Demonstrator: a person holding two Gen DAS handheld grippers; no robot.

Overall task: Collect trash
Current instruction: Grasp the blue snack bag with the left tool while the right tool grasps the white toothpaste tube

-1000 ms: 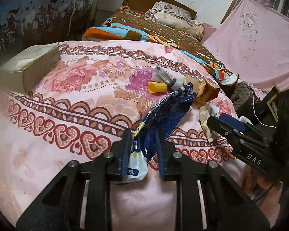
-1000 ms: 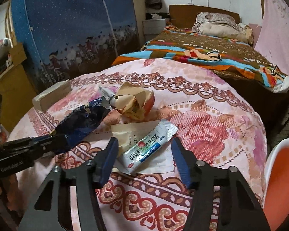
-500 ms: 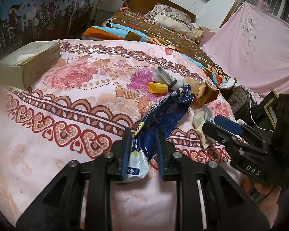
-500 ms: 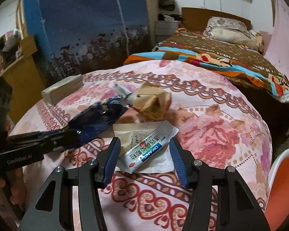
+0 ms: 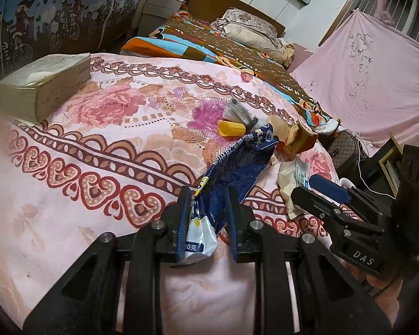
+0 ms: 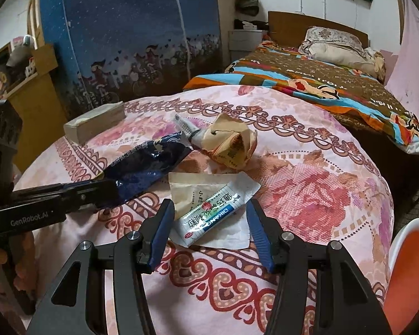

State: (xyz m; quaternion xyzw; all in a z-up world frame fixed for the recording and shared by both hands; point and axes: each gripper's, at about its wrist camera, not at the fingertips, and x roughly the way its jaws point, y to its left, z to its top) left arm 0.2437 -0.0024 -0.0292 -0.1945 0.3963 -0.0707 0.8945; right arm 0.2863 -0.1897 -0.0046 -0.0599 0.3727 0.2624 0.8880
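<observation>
My left gripper point(image 5: 208, 195) is shut on the lower end of a crumpled dark blue snack bag point(image 5: 237, 167), which lies stretched over the pink floral tablecloth point(image 5: 97, 167). In the right wrist view the same bag point(image 6: 150, 164) leads into the left gripper point(image 6: 110, 191). My right gripper point(image 6: 209, 209) straddles a white and green sachet point(image 6: 209, 219) lying on a beige paper packet point(image 6: 192, 184); its jaws are opening and the pads stand clear of the sachet. Beyond lie a crumpled brown paper bag point(image 6: 231, 142), a grey tube point(image 5: 240, 110) and a yellow cap point(image 5: 231, 128).
A thick book point(image 5: 42, 83) rests at the table's far left edge. A bed with a patterned blanket point(image 6: 321, 83) stands behind the table. An orange and white chair point(image 6: 410, 265) sits at the right. A pink cloth point(image 5: 377, 83) hangs at the far right.
Both views have shifted only slightly. The left gripper still grips the blue bag. The right gripper's fingers stay on either side of the sachet, a touch wider than half a second ago.
</observation>
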